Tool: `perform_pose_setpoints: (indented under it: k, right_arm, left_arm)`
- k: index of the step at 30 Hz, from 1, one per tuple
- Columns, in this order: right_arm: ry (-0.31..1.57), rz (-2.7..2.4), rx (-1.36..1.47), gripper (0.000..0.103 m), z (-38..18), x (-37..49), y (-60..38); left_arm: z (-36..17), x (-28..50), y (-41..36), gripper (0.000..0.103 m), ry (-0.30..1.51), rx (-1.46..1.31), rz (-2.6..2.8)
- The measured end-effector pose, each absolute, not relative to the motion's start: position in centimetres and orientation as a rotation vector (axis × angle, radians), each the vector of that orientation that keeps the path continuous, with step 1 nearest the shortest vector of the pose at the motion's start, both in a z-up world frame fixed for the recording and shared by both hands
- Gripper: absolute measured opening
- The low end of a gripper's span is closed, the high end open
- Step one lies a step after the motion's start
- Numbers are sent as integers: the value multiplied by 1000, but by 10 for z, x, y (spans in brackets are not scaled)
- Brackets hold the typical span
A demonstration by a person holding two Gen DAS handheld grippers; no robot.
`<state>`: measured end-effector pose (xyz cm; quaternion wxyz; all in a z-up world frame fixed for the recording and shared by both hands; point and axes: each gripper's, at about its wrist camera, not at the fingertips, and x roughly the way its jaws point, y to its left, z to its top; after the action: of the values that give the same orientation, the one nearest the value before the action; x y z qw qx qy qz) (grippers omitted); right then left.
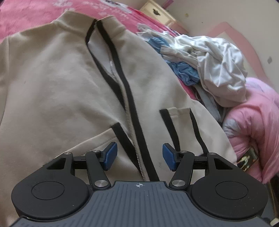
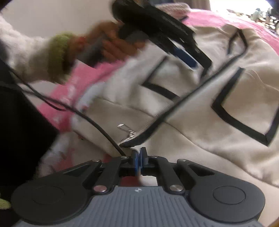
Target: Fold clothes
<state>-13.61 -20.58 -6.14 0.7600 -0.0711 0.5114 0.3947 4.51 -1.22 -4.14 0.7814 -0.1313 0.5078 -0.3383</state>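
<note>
Left gripper [image 1: 140, 156] open and empty above the zip jacket [image 1: 61, 83]; right gripper [image 2: 139, 158] closed on nothing.
The beige jacket lies front-up on the pink bedspread [image 1: 34, 12], its 2 black-edged pockets showing; a heap of clothes [image 1: 209, 66] sits beside it.

L gripper [image 1: 140, 156] jaws apart, empty, R gripper [image 2: 139, 156] pads together, angled down

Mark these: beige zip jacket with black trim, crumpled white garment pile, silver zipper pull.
beige zip jacket with black trim [image 1: 57, 90], left wrist view, chest panel.
crumpled white garment pile [image 1: 221, 69], left wrist view, top folds.
silver zipper pull [image 2: 129, 133], right wrist view, metal tab at the hem.
</note>
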Motion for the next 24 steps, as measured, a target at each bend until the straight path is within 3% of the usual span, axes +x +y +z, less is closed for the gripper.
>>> perform_pose_setpoints:
  k: [2,5,9,15,24]
  right_arm:
    - [1146,803,-135,11,-66,-137,-209]
    - [1117,763,-20,33,-46,-150,-225]
    - [1043,600,98,44,-12,-175,-276]
    - [976,109,523,55,-4,-202,-399]
    - [1086,-127,960,55,-80,-201,-451]
  left_arm:
    - [-37,38,-20,57,1067,-246,-751]
    - [-29,21,-38,57,1014,-143,-801]
    - [-21,-5,-62,57,942,32,-888]
    - [-31,-34,-95,57,920,198,-1011]
    - [-53,-40,-96,58,982,302,-966]
